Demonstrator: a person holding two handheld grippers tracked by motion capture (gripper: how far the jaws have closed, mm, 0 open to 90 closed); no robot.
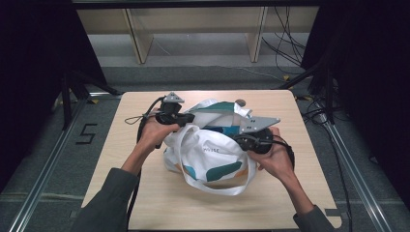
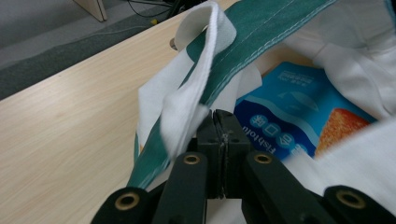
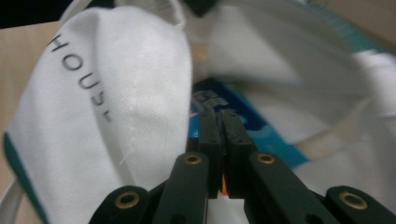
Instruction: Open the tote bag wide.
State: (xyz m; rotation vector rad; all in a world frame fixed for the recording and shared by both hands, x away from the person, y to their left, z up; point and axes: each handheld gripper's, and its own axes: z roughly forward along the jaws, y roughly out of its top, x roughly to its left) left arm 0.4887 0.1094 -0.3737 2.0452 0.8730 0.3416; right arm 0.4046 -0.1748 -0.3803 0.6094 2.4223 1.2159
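A soft white cloth bag (image 1: 208, 154) with teal patches and a looping white strap lies crumpled at the centre of the high view, on a pale wood-grain tabletop (image 1: 121, 145). The left gripper (image 1: 186, 118) sits at the bag's upper left edge, the right gripper (image 1: 240, 139) at its right side, each held in a hand coming up from the bottom of the frame.

In the left gripper view the black jaws are pressed together at centre frame, and a fold of white fabric with a stitched teal band (image 2: 252, 42) lies against their left side; whether cloth is pinched between them cannot be told. To the right, inside the bag's mouth, lies a glossy blue packet (image 2: 289, 112) with an orange picture.

In the right gripper view the jaws are likewise closed, a bit of orange showing low between them. A woven white panel (image 3: 121, 102) printed with dark letters rises at the left, and the blue packet (image 3: 254, 128) lies beyond the tips.
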